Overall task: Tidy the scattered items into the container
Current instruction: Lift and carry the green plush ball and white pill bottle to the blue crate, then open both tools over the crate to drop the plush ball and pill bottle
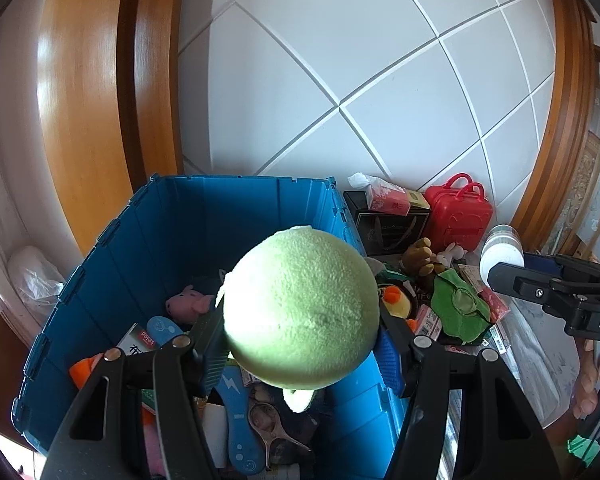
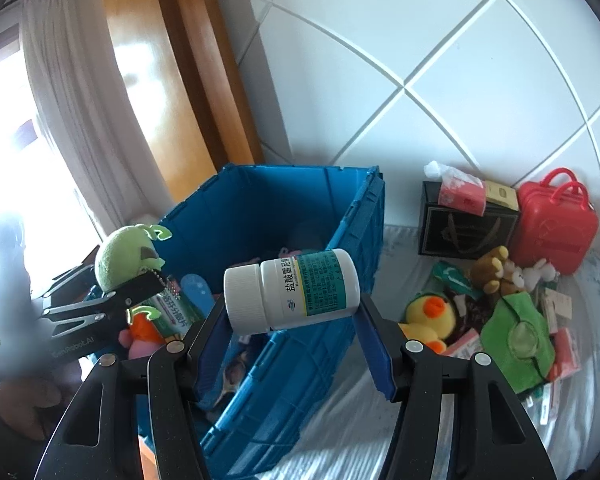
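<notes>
Both hands are at the drop-off step. The left gripper (image 1: 300, 344) has its jaws clamped on a round green plush toy (image 1: 302, 306), and in the right wrist view that toy (image 2: 126, 258) hangs above the near-left part of the blue crate (image 2: 300, 360), with its ball chain dangling. The right gripper (image 2: 292, 332) has its jaws closed on a white medicine bottle (image 2: 296, 290) lying sideways, cap to the left; the bottle hangs just above the crate's near-right wall, seemingly on the inner side of it.

The crate (image 1: 100, 280) already holds a pink pig plush (image 1: 190, 308), a blue shoe insole (image 1: 236, 420) and other small things. A good share of the clutter remains on the pale cloth to the right of it: a yellow duck plush (image 2: 430, 318), a brown plush bear (image 2: 492, 268), a green fabric piece (image 2: 518, 340), a red toy suitcase (image 2: 556, 228), a black gift bag (image 2: 466, 232) and a tissue pack (image 2: 462, 194) resting on top of the bag. So the task looks roughly midway.

The next move likely calls for opening the left jaws, since the toy seems well inside the crate's rim and being soft should land harmlessly. The bottle probably needs a little more travel to the left, clear of the wall, before its release; let go too near the rim, it could strike the edge and roll out onto the cloth. Each hand would then go back to the pile on the right
</notes>
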